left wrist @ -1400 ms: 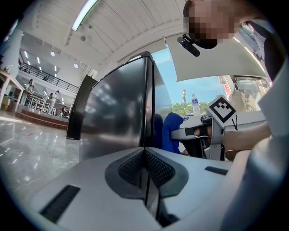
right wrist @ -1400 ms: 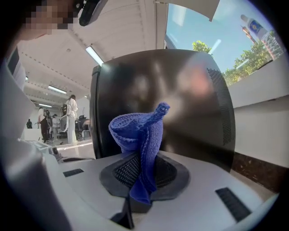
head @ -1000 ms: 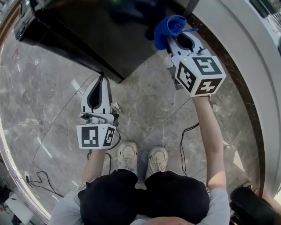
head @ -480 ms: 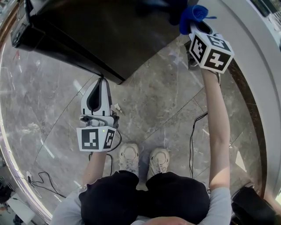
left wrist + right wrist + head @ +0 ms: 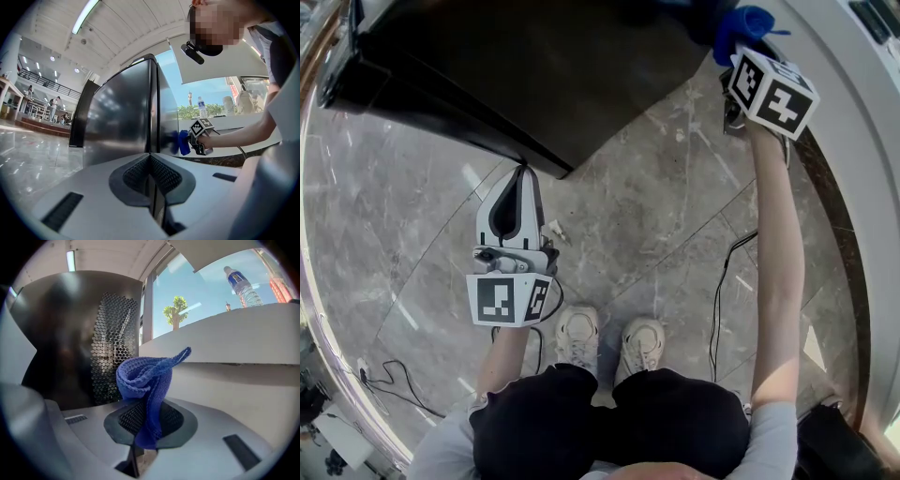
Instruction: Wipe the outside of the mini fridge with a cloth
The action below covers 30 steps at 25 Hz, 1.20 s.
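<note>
Currently see right tongs (image 5: 737, 49) held far out at the back right corner of the mini fridge (image 5: 534, 66), arm stretched forward; read its jaws as clamped on a blue cloth (image 5: 146, 380), bunched in a fold above the pads with one corner poking up to the right; place cloth right at the fridge's dark wall, next to a perforated vent panel (image 5: 112, 343); can't tell touching or just beside from there; from left gripper view, find cloth (image 5: 183, 142) up against the fridge's rear edge, blue reflection beside it in the glossy side. Read left tongs (image 5: 519, 183) as closed, jaws together, nothing between; hangs low over the marble floor (image 5: 656, 234), tip near the fridge's front corner, contact unclear. Note fridge upright on the floor, glossy black; white ledge (image 5: 225, 333) just beside it on the right, water bottle (image 5: 239, 284) on top. Spot white shoes (image 5: 572, 333) between the arms; black cable (image 5: 717, 300) trailing on the floor under the right arm.
</note>
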Tool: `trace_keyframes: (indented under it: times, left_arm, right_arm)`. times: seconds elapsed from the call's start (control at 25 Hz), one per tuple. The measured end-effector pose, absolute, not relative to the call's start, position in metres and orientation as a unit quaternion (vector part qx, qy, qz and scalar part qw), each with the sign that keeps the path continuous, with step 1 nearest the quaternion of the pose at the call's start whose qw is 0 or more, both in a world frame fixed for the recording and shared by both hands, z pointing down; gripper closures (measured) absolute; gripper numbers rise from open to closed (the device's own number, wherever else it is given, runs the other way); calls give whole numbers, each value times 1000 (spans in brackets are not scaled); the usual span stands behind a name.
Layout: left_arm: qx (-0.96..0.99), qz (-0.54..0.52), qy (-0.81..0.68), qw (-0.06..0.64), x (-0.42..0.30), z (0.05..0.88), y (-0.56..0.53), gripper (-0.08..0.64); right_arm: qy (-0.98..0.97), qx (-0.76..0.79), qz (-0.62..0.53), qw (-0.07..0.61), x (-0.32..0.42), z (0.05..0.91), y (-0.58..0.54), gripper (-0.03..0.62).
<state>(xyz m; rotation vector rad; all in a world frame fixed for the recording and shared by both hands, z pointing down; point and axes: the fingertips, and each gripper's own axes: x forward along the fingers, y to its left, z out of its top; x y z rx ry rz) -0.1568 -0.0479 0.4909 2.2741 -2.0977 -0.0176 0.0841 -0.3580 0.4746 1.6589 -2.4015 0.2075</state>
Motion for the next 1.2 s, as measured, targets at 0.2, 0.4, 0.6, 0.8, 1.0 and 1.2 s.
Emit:
trace_keyframes:
  times: [0.2,0.4,0.6,0.8,1.0,1.2]
  left_arm:
    - [736,-14,-676,21,-157,491,-48,555]
    - [736,-12,-676,19,-157,490,-48,555]
    - [737,-14,-675,20,-157,492,-48,555]
    - [733,-23,-680,18,-158,489,-48,555]
    - [723,-37,-690,-7,-166,477,-41,555]
    - [710,-31,-703,4,-178,484,-38,555]
  right_arm:
    - [-802,581,70,116,96,478,-374,520]
    - [-801,584,83,102,101,479,-370,522]
    - [-844,525,87,63,82,474,-299,520]
    - [-918,379,112,35,17,474,-192,520]
    - [-968,209,112,79,-58,496,-97,520]
    - [-978,139,120,97,-105,513,-53,520]
